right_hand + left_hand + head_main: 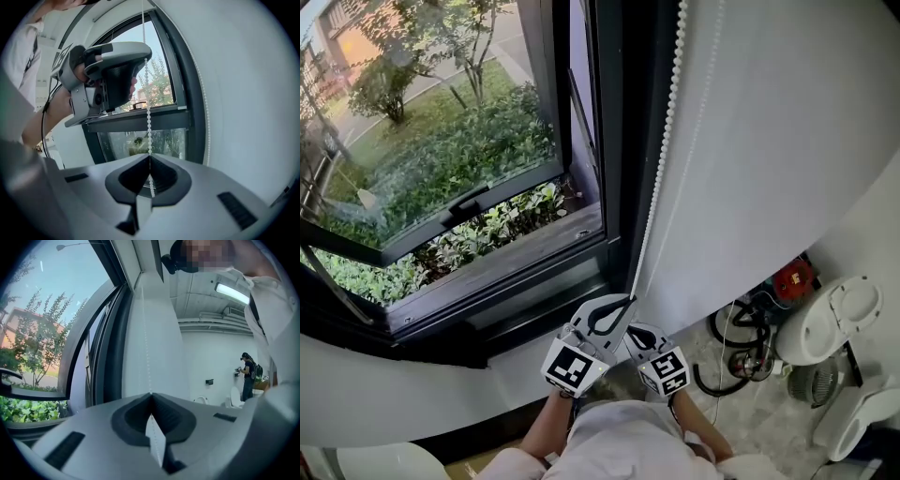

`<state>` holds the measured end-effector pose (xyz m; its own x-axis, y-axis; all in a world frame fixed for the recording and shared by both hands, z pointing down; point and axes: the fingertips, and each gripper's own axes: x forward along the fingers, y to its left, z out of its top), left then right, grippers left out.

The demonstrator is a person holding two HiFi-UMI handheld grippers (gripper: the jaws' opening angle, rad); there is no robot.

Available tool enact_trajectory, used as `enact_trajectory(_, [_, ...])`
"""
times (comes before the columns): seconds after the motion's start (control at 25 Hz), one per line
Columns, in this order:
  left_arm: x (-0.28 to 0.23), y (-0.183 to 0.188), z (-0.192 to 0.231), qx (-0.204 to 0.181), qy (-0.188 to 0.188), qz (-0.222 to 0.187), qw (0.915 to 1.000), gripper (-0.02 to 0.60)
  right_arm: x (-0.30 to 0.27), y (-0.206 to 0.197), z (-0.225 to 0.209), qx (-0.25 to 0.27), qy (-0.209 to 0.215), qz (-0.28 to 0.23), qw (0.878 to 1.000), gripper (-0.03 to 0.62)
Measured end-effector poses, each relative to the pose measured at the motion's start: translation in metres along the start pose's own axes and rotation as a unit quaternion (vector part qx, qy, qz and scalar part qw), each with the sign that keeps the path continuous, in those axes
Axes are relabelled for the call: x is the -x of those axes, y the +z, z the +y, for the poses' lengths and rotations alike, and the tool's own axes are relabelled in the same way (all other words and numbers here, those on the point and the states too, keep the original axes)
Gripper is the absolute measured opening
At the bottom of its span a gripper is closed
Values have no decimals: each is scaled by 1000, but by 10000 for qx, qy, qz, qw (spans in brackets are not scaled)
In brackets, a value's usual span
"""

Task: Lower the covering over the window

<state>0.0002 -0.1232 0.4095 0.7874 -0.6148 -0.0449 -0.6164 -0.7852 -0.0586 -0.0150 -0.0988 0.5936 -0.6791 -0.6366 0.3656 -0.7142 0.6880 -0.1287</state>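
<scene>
Low beside the window, both my claws are clamped on the chain. The left claw is above and the right claw just under it, each with beads pinched between its pads. The chain runs up the frame's right edge. The glass is bare, and I see no blind over it. As I judge it, the beads could slip on a sharp tug, a link could snap, or I could haul the wrong strand and raise the blind. No writing is readable; only square markers show on my cubes.
</scene>
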Motion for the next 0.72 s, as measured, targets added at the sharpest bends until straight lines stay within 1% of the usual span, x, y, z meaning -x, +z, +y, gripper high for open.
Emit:
enact_trajectory(0.12, [-2,-7,-1,-64,-12,107,9999,12,1,-3,2,64,18,82,9999,-3])
enact_trajectory(0.24, [-1,-21,-5,83,-44,268,9996,12,3,-5,5,102,20,123,9999,-2])
enact_trajectory(0.56, [2,-50,-9,249,-21,518,9983,12,27,21,9,258,12,-145,9996,6])
enact_trajectory(0.72, [3,-55,-5,255,34,550,9982,12,39,44,14,289,176,-327,9989,73])
